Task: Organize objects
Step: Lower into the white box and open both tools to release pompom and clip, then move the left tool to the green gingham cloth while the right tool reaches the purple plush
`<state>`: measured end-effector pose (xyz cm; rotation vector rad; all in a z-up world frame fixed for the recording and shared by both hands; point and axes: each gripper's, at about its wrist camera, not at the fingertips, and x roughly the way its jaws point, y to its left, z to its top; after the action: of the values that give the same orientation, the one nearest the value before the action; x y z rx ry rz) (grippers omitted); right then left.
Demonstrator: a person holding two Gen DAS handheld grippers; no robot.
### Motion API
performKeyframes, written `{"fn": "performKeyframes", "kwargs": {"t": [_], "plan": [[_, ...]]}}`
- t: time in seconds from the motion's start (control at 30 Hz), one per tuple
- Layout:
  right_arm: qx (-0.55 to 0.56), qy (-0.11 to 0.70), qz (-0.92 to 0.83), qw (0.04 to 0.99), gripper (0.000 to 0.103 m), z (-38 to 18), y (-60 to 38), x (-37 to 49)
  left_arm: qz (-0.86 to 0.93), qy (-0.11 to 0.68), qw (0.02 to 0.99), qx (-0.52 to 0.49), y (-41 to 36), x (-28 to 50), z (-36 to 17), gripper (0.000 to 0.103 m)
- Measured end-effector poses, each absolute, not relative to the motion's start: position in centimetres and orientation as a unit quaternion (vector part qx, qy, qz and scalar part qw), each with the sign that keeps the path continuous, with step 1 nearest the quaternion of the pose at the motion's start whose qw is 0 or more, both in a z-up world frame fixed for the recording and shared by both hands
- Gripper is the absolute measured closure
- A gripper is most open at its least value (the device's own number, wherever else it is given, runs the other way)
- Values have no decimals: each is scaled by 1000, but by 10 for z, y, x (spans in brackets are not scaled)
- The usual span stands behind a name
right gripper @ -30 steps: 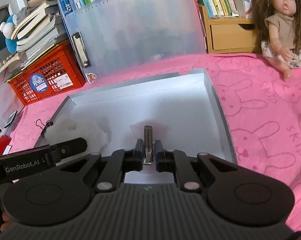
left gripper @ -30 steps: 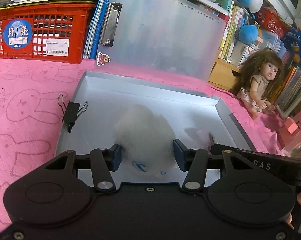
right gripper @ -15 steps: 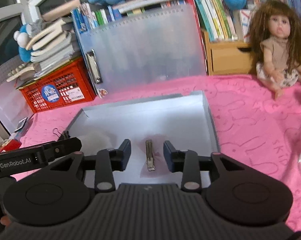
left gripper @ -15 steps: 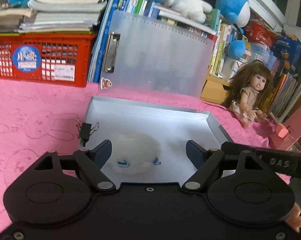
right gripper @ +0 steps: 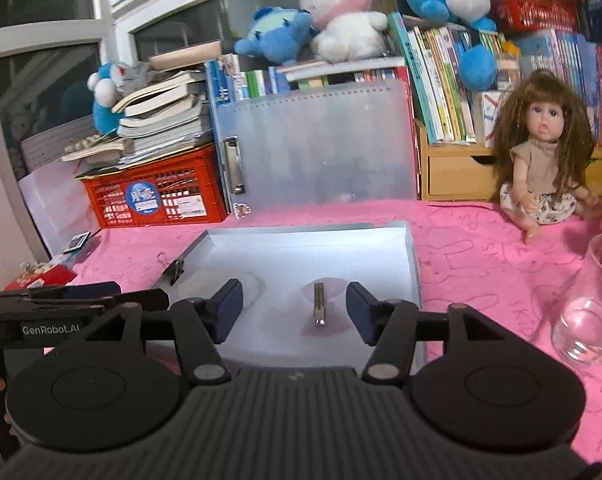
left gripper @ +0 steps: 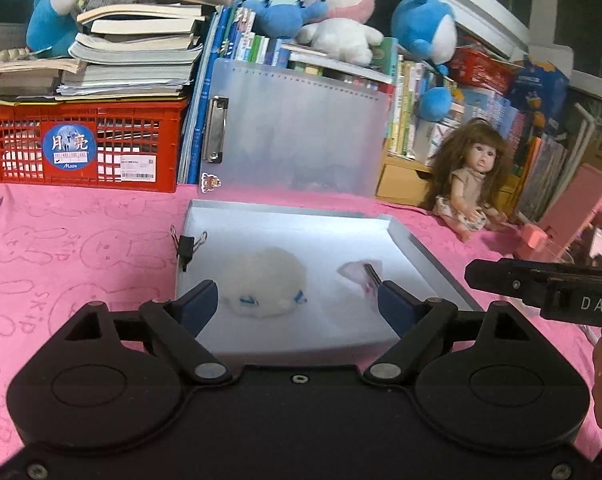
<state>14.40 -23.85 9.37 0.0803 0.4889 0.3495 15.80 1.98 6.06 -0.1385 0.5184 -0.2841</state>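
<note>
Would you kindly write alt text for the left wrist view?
The open left tool hovers before a shallow grey tray on a pink cloth. In the tray lie a white fluffy ball and a hair clip; a doll sits beyond.

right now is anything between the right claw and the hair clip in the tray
Nothing visible. The hair clip lies loose on the tray floor, straight ahead between the open fingers of the right claw, which have just been opening; neither finger touches it.

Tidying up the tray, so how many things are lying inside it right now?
2: a fluffy white ball at the tray's left-middle, and a hair clip to its right. A binder clip grips the left rim.
</note>
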Motion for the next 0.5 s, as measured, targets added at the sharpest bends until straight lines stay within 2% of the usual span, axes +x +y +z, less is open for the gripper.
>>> {"fn": "performKeyframes", "kwargs": {"t": [0.5], "plan": [[14, 234, 164, 958, 22, 68, -248, 76, -164, 235, 958, -35, 23, 89, 38, 11]]}}
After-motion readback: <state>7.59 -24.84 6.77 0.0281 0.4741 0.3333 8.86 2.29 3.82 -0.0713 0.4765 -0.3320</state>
